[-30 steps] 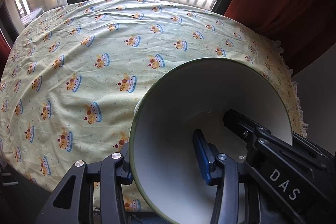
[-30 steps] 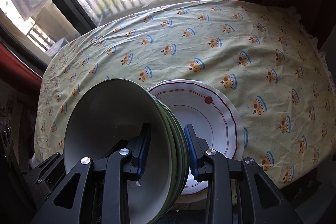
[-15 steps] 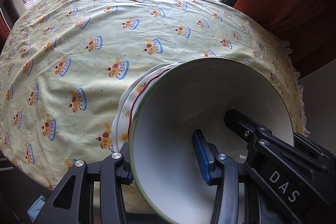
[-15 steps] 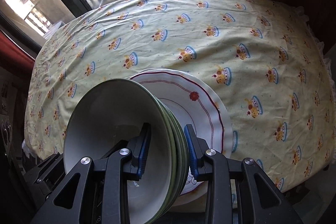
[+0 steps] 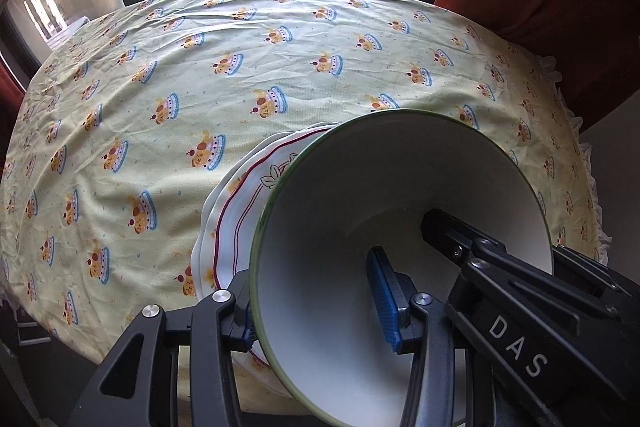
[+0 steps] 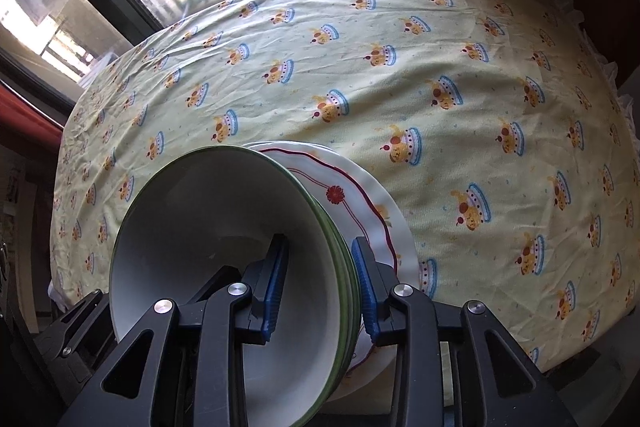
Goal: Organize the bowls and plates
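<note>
Still clamped: left gripper (image 5: 316,303) on stacked green-rimmed white ceramic bowls (image 5: 400,187)' left wall, right gripper (image 6: 320,287) on right wall, jaws just eased wider; red-trimmed scalloped white plates (image 6: 360,195) beneath.

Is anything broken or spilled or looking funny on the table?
Nothing looks broken or spilled. The green-rimmed bowls are nested and sit on the red-trimmed plates, with the left gripper and right gripper on opposite rims. The only untidy thing is the wrinkled tablecloth.
</note>
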A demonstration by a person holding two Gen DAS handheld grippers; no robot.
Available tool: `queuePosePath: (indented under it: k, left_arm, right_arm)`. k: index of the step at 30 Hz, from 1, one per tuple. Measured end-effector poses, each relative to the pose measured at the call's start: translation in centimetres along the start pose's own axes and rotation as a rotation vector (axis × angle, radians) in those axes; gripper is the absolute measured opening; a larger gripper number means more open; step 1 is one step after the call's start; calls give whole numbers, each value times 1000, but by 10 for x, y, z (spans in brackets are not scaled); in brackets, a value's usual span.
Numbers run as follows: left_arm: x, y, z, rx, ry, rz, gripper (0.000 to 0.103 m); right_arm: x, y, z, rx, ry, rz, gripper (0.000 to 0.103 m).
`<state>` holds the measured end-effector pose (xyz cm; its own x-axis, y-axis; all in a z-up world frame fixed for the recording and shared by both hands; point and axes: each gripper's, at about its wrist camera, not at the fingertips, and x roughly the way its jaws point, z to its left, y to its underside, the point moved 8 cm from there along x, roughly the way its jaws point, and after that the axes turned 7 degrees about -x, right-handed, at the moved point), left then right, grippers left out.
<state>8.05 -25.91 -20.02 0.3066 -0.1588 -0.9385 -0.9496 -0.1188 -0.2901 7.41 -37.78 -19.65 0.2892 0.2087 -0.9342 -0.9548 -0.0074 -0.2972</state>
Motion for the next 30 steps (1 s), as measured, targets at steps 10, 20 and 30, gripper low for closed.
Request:
queuePosePath:
  k: [10,20,30]
  left_arm:
    - [-3,8,3,-53,-55,-47,65]
    - [-25,9,7,-18,-43,-100,82]
    - [-80,-7,29,63,45,-295,86]
  right_arm:
    - [-2,2,-3,-74,8,-52,68]
    - [-21,8,-2,-49,23,-100,79]
    - [-74,0,33,-45,112,-267,79]
